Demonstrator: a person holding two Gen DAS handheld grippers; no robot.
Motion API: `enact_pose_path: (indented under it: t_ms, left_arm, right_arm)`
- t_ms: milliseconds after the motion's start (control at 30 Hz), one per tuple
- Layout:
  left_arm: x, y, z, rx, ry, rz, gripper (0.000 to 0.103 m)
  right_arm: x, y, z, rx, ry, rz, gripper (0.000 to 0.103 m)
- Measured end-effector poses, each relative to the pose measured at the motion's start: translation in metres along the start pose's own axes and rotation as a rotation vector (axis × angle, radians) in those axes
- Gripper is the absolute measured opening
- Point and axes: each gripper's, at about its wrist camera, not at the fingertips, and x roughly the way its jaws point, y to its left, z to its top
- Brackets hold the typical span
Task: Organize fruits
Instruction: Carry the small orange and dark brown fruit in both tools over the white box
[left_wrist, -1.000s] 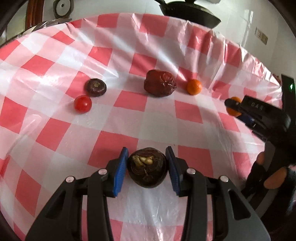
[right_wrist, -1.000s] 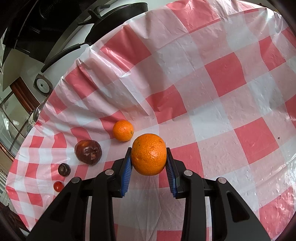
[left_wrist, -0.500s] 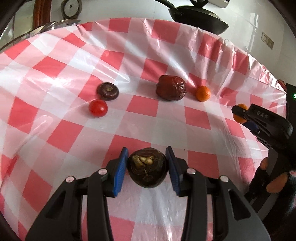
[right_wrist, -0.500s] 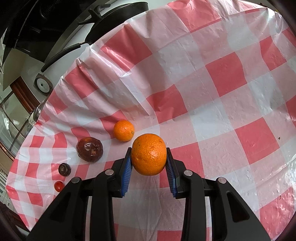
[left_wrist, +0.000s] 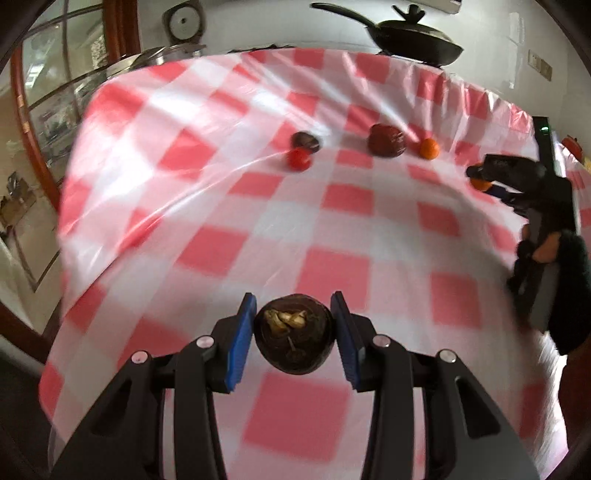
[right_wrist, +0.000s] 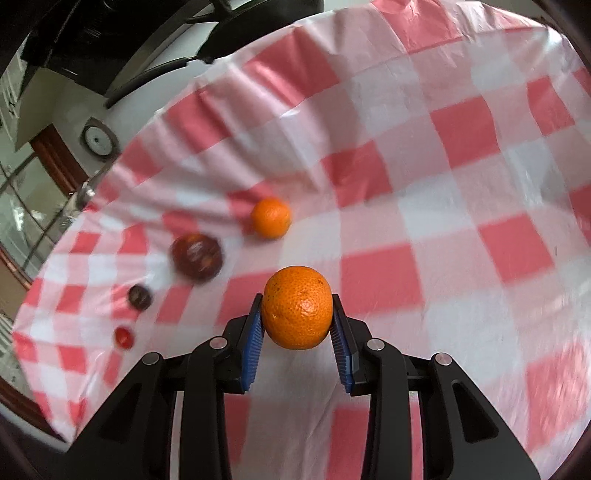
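My left gripper (left_wrist: 293, 334) is shut on a dark brown mangosteen (left_wrist: 294, 334) above the checked cloth. In my right gripper (right_wrist: 297, 317), which is shut, sits a large orange (right_wrist: 297, 307). Far across the table lies a row: a small red tomato (left_wrist: 298, 159), a dark mangosteen (left_wrist: 306, 141), a wrinkled dark red fruit (left_wrist: 387, 140) and a small orange (left_wrist: 429, 148). The right wrist view shows the same row as the tomato (right_wrist: 123, 336), the mangosteen (right_wrist: 139, 296), the red fruit (right_wrist: 197, 255) and the small orange (right_wrist: 270, 218). The right gripper (left_wrist: 484, 176) also appears at the right of the left wrist view.
A red and white checked tablecloth (left_wrist: 258, 206) covers the round table. A black pan (left_wrist: 413, 37) sits beyond the far edge. A gloved hand (left_wrist: 554, 251) holds the right tool. A window and wooden frame (left_wrist: 33, 110) stand at the left.
My left gripper has pulled back from the fruit row with the mangosteen, so the row looks farther and smaller. The right gripper shifted slightly, still holding the orange.
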Motion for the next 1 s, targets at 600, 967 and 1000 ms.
enact_pose_path:
  t_ms: [600, 967, 1000]
  left_arm:
    - [-0.037, 0.048, -0.072, -0.04, 0.001, 0.028, 0.042]
    - [-0.087, 0.108, -0.119, -0.101, -0.049, 0.098, 0.042]
    - [-0.092, 0.115, -0.123, -0.11, -0.053, 0.105, 0.042]
  right_arm:
    - [-0.089, 0.084, -0.148, -0.158, 0.153, 0.126, 0.035]
    - [-0.144, 0.181, -0.24, -0.466, 0.23, 0.3, 0.035]
    - [-0.148, 0.191, -0.249, -0.498, 0.239, 0.316, 0.035]
